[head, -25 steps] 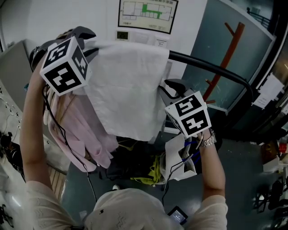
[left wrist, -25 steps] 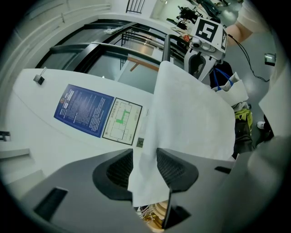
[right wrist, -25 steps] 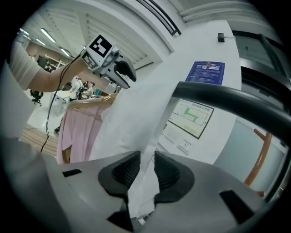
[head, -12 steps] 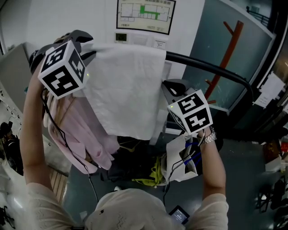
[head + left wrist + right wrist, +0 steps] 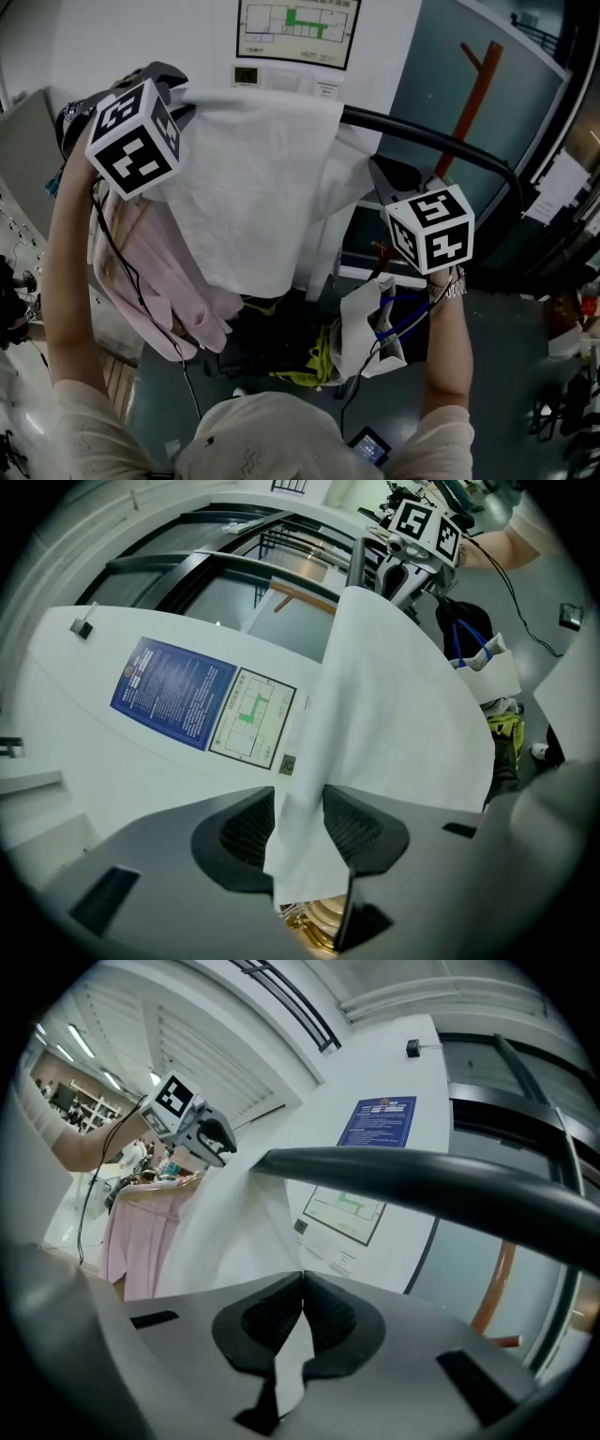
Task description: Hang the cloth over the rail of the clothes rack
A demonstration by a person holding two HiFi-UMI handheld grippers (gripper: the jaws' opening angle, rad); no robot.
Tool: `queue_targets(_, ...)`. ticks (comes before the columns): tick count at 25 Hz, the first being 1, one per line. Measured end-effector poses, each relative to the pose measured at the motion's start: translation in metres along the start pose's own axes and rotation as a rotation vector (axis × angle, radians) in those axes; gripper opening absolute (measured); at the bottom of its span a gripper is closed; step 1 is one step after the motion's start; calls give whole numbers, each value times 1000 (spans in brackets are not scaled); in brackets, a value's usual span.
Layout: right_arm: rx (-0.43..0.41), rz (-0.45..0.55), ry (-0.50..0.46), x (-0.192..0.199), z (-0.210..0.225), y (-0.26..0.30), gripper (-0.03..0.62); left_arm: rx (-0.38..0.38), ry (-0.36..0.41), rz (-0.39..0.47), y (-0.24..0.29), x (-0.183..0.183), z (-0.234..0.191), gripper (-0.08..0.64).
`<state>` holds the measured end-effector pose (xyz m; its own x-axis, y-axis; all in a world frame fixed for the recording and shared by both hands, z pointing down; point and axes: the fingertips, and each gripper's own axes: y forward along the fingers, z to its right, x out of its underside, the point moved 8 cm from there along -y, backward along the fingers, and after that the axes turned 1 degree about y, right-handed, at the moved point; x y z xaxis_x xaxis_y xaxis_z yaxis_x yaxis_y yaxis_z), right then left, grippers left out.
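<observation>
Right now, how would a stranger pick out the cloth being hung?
Look at the curved black metal rail of the clothes rack before the white wall. A plain white fabric cloth drapes over it. Unlike the pale pink garment hanging beside it, it is white and spread flat.

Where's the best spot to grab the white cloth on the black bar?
The cloth's free right edge just under the rail, from the right: thin and hanging loose there. The right gripper is shut on it; the left gripper holds the other edge.

Dim, vignetted, fisheye-warped frames
</observation>
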<state>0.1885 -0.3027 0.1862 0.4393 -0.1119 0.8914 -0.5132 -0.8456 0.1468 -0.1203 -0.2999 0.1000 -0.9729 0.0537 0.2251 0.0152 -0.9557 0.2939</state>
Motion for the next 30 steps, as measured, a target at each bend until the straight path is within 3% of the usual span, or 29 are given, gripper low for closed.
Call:
queue_targets(15, 244, -2, 8, 5, 51, -14, 18, 42, -26, -49, 3, -1, -3, 152)
queue_targets(24, 334, 2, 104, 24, 79, -22, 18, 45, -26, -45, 5, -2, -2, 149)
queue_targets(30, 380, -65, 95, 39, 86, -27, 18, 47, -27, -38, 4, 1, -2, 149)
